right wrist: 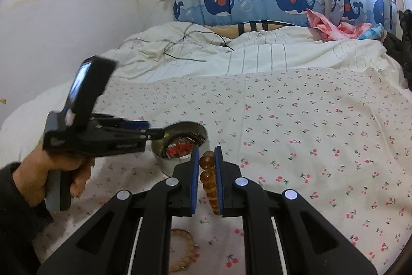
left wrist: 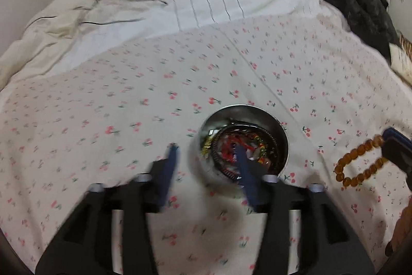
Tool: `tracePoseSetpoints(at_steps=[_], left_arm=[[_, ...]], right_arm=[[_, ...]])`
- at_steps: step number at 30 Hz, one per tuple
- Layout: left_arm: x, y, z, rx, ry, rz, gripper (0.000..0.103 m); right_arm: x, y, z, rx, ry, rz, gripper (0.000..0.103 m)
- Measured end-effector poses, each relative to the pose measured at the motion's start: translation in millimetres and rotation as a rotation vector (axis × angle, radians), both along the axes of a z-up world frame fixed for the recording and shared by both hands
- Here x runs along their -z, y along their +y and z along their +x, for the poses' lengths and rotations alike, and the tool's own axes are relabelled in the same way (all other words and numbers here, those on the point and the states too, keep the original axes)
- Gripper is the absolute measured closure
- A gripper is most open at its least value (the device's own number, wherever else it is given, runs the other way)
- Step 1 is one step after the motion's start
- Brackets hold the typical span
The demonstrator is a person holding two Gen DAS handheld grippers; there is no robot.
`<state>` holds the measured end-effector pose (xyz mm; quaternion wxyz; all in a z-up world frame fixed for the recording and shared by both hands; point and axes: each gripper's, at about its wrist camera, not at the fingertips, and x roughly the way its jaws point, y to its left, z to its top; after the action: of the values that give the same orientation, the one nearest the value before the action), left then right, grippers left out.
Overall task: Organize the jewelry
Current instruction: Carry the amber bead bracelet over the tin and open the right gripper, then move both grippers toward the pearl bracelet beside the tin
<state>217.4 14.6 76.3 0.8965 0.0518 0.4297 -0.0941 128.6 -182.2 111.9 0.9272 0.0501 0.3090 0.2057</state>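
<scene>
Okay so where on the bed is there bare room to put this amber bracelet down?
Bare cherry-print sheet lies right of the metal bowl and beyond it toward the rumpled duvet. Crowded: the bowl is full, the left gripper straddles its rim, and a woven bracelet lies nearer.

The left gripper (left wrist: 206, 148) hangs with its jaws spread wide over the cherry-print sheet (left wrist: 128, 107), one finger reaching over the metal bowl (left wrist: 244, 112) of tangled jewelry (left wrist: 255, 143). At 3 o'clock from the bowl, the right gripper (left wrist: 395, 146) grips an amber bead bracelet (left wrist: 358, 161).
</scene>
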Motion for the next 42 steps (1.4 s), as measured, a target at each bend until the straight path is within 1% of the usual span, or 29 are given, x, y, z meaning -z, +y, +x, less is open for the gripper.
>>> tracePoseSetpoints(at_steps=[3, 5, 7, 8, 11, 12, 14, 16, 17, 20, 21, 22, 23, 24, 26, 27, 28, 29, 32, 34, 35, 37, 39, 42], left_arm=[[-7, 21, -19, -0.033, -0.001, -0.05, 0.052], [-7, 31, -29, -0.06, -0.012, -0.07, 0.049], [-2, 46, -39, -0.101, -0.016, -0.103, 0.045], [2, 54, -42, -0.123, -0.013, -0.119, 0.044], [16, 69, -38, -0.169, 0.03, -0.16, 0.044], [16, 73, -36, -0.173, 0.038, -0.173, 0.044], [9, 76, -36, -0.175, 0.015, -0.2, 0.044], [1, 75, -39, -0.163, -0.017, -0.201, 0.036], [-1, 74, -39, -0.16, -0.023, -0.201, 0.035], [-2, 71, -38, -0.148, -0.014, -0.21, 0.034], [-2, 71, -39, -0.147, -0.011, -0.212, 0.034], [-1, 70, -38, -0.147, -0.008, -0.213, 0.034], [-2, 69, -39, -0.145, -0.007, -0.214, 0.034], [-2, 68, -39, -0.142, -0.008, -0.215, 0.034], [-3, 66, -40, -0.137, -0.009, -0.213, 0.034], [-3, 65, -40, -0.134, -0.007, -0.213, 0.034], [-2, 64, -40, -0.131, -0.004, -0.211, 0.033], [-1, 63, -40, -0.129, -0.001, -0.209, 0.033], [1, 60, -40, -0.121, 0.008, -0.194, 0.032], [3, 57, -41, -0.118, 0.009, -0.183, 0.029], [3, 55, -42, -0.114, 0.009, -0.176, 0.028], [4, 50, -44, -0.104, 0.005, -0.153, 0.024], [4, 45, -46, -0.094, 0.004, -0.14, 0.022], [6, 37, -50, -0.067, 0.005, -0.116, 0.021]], right_arm=[[-12, 6, 9, -0.031, -0.01, 0.059, 0.091], [-16, 17, 19, -0.063, 0.006, 0.102, 0.091], [-15, 24, 28, -0.082, 0.021, 0.124, 0.091], [-12, 30, 36, -0.095, 0.042, 0.15, 0.091], [-6, 42, 54, -0.115, 0.091, 0.205, 0.091], [-4, 44, 58, -0.119, 0.104, 0.222, 0.091], [-2, 50, 67, -0.128, 0.125, 0.262, 0.091], [2, 55, 77, -0.139, 0.154, 0.315, 0.09], [6, 58, 84, -0.141, 0.177, 0.348, 0.09], [20, 62, 99, -0.136, 0.239, 0.386, 0.091], [27, 64, 103, -0.119, 0.263, 0.361, 0.091], [31, 66, 104, -0.094, 0.271, 0.309, 0.091], [35, 69, 106, -0.067, 0.268, 0.241, 0.091], [39, 75, 106, -0.03, 0.255, 0.133, 0.091], [44, 83, 105, 0.0, 0.234, -0.005, 0.09], [46, 85, 105, 0.005, 0.225, -0.05, 0.082], [48, 87, 103, 0.012, 0.21, -0.098, 0.062], [47, 89, 101, 0.018, 0.188, -0.129, 0.055], [39, 87, 89, 0.023, 0.112, -0.18, 0.055], [35, 78, 81, 0.028, 0.093, -0.181, 0.054], [32, 73, 73, 0.033, 0.08, -0.199, 0.054], [29, 64, 59, 0.034, 0.077, -0.226, 0.049], [32, 45, 40, 0.043, 0.085, -0.255, 0.045], [43, 22, 21, 0.07, 0.132, -0.276, 0.044]])
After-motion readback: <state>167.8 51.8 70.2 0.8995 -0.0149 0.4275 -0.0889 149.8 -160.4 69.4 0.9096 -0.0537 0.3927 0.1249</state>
